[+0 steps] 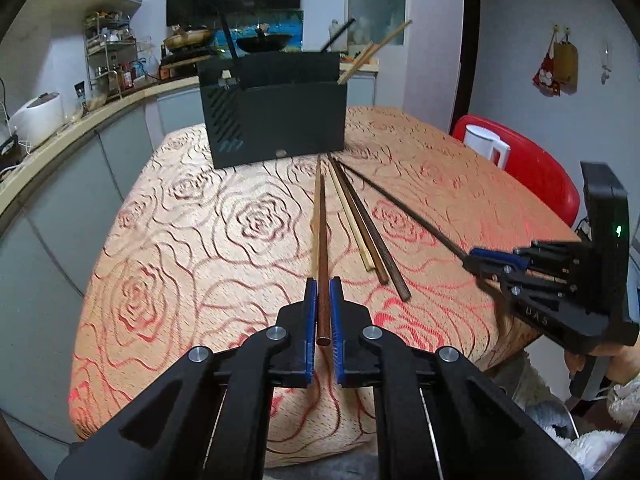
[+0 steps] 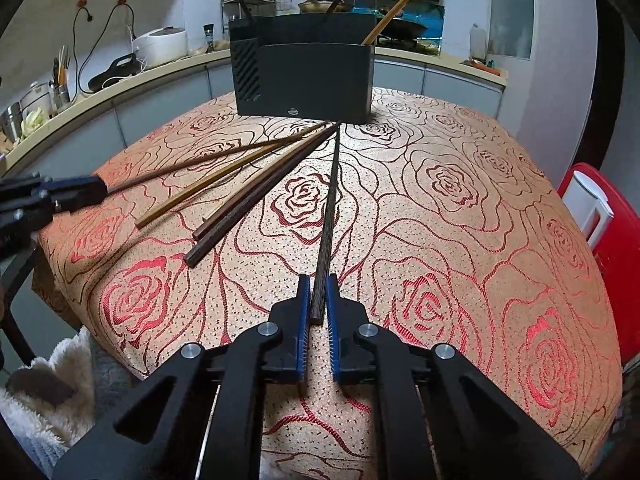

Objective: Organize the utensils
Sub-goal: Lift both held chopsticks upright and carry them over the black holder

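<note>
An orange tablecloth [image 2: 460, 208] carried a red and dark-brown rose pattern. The utensil box [image 2: 308, 76] was black. Chopsticks ranged from pale tan [image 2: 200, 192] to reddish brown [image 1: 323, 264] and near-black [image 2: 328, 216]. Both grippers were black with blue pads [image 1: 309, 320]. A chair [image 1: 536, 164] was red.

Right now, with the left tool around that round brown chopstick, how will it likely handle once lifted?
The brown chopstick looks straight, so probably stiff. Held near one end by the left tool, it may pivot. Its round section could roll if released.
</note>
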Available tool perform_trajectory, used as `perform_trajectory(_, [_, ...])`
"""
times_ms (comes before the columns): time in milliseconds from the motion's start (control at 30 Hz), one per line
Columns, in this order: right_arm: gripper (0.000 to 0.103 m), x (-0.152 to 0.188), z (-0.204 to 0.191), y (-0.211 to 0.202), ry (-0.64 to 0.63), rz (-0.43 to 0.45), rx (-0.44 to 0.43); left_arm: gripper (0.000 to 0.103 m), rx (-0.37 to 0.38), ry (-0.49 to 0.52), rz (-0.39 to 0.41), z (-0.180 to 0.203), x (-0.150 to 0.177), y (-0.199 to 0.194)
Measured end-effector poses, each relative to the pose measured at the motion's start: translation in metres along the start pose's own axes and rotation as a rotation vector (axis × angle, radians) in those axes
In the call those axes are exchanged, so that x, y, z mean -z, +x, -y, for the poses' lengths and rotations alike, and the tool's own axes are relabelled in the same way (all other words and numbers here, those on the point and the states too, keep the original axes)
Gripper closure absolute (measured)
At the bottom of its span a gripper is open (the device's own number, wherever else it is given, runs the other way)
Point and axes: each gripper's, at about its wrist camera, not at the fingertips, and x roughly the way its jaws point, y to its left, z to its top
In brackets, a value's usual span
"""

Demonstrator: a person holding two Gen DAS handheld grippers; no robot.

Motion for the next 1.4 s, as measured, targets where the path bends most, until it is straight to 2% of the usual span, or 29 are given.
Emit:
perform_trajectory(133, [0.095,-0.006,0.011,-0.006,0.049,0.005,-0.019,0.097,-0.016,-0.001,0.039,-0.008,-0.013,-0.013])
perform_trajectory(533, [0.095,-0.057,0.041,-0.066,0.114,0.196,-0.042,0.097,-0.066,0.020,0.177,-0.027,-0.057,-0.059])
perform_trajectory(900, [0.095,-0.119,0.063,-0.091,0.142,0.327,-0.077,0.097,-0.065,0.013,0.237,-0.046,-0.098,-0.064])
perform_trajectory(1067, [0.095,-0.153,0.077,-0.083,0.163,0.322,-0.107,0.097,-0.041,-0.010,0.236,-0.061,-0.123,-0.057])
perform_trajectory(1233, [0.095,-0.188,0.092,-0.067,0.212,0.263,-0.143,0.097,-0.013,-0.024,0.206,-0.074,-0.150,-0.044])
perform_trajectory(1400, [0.095,-0.217,0.098,-0.061,0.226,0.231,-0.149,0.097,-0.016,-0.004,0.192,-0.079,-0.175,-0.037])
